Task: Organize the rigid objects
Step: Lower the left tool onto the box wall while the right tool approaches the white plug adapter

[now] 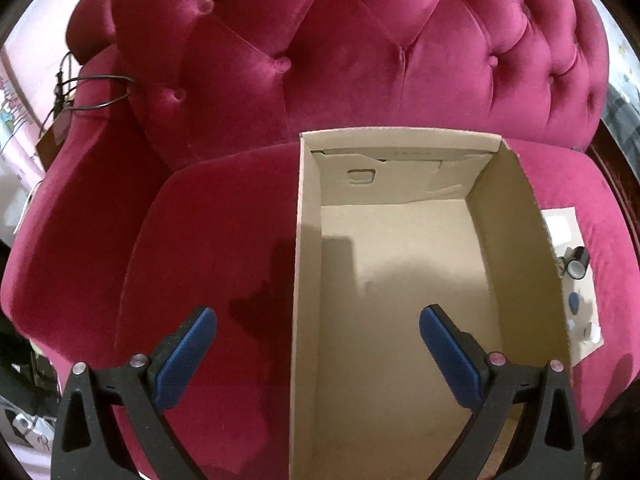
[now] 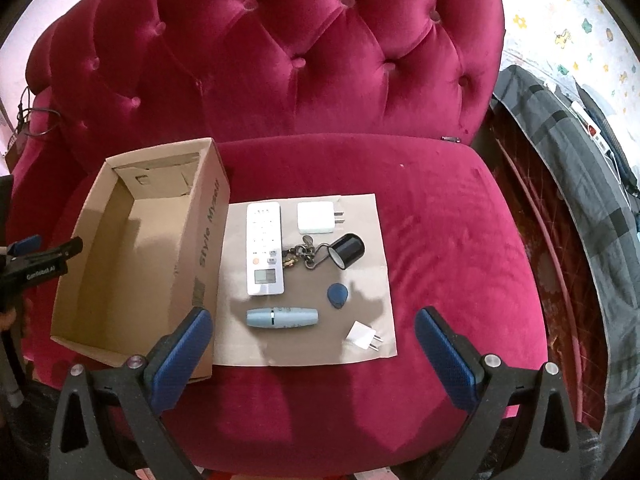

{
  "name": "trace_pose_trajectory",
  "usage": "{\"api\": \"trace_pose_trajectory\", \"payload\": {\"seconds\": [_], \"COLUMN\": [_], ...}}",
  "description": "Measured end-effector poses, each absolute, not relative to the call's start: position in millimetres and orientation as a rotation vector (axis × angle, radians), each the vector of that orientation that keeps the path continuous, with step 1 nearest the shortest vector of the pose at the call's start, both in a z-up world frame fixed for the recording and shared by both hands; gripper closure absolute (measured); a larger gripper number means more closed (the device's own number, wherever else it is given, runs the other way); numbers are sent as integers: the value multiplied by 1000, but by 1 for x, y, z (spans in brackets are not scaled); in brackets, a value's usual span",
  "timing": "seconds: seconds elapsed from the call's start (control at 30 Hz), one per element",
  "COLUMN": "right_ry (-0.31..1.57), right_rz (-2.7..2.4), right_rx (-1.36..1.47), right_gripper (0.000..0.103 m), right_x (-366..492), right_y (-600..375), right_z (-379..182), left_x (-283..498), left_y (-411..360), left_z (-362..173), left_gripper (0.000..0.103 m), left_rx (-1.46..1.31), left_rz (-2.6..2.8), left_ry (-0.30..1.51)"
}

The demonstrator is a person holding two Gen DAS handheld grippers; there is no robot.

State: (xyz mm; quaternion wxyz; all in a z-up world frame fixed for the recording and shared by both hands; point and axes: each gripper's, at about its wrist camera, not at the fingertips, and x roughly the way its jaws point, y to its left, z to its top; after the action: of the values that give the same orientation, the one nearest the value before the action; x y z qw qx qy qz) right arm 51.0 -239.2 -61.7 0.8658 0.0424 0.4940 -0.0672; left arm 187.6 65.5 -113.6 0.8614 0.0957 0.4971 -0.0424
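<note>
We are hovering our right gripper (image 2: 314, 336), jaws wide and empty, nearest the pale blue tube (image 2: 282, 317), lying crosswise just ahead; our left gripper (image 1: 318, 338), also wide, is waiting over the cardboard box (image 1: 308, 280).

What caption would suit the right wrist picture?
Open right gripper above a remote, chargers and keys on paper, beside an empty cardboard box.

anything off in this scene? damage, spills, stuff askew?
Minor only: the cardboard box has a torn inner flap on its far end wall. It is empty. Remote, keys and plugs lie neatly on the paper sheet. No spills.
</note>
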Motion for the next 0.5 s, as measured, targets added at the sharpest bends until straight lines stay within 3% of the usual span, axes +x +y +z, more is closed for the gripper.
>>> {"api": "trace_pose_trajectory", "payload": {"seconds": [0.5], "right_ry": [1070], "right_rz": [-158], "right_rx": [63], "right_gripper": [0], "right_x": [58], "right_y": [-238], "right_z": [-78], "left_x": [220], "left_y": [85], "left_z": [-154], "left_gripper": [0], "left_rx": [145], "left_rz": [-101], "left_ry": [1133]}}
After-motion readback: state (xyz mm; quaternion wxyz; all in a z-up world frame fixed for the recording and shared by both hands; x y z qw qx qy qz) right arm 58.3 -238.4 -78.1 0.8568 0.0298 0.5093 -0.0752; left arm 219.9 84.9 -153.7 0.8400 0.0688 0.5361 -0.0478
